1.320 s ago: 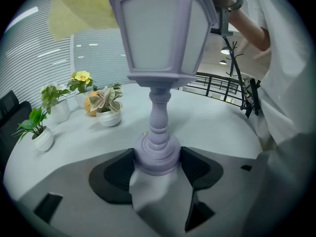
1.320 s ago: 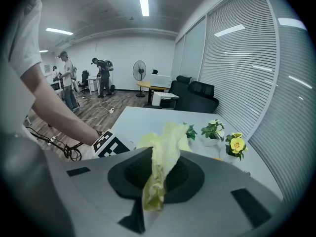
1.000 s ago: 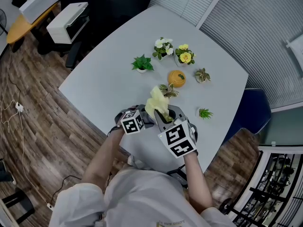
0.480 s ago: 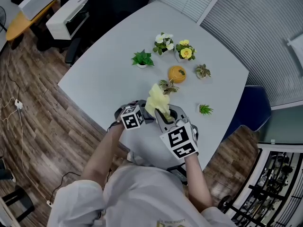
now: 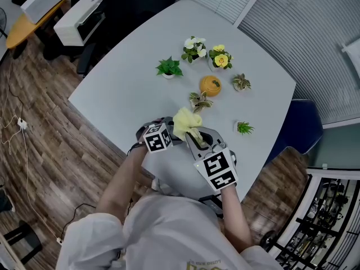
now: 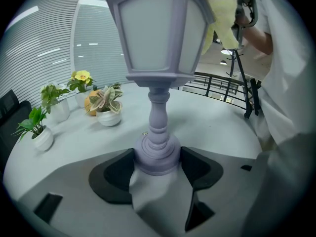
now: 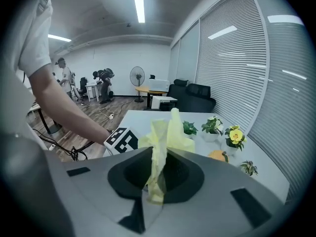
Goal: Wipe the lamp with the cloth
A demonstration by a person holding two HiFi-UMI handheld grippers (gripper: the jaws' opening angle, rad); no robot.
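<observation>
The lamp [image 6: 158,38] stands close to the near edge of the table [image 5: 124,77], right in front of the person. The left gripper [image 6: 157,168] has its jaws spread wide and pressed on either side of the lamp's round foot, so the hold sits low under the big lantern head. The right gripper [image 7: 154,184] has its jaws together on a thin fold of the yellow cloth [image 7: 163,137], which lies against that head. A hard sideways rub could lever the lamp over, toward the edge. The thin pinch could also let the cloth slip free.
</observation>
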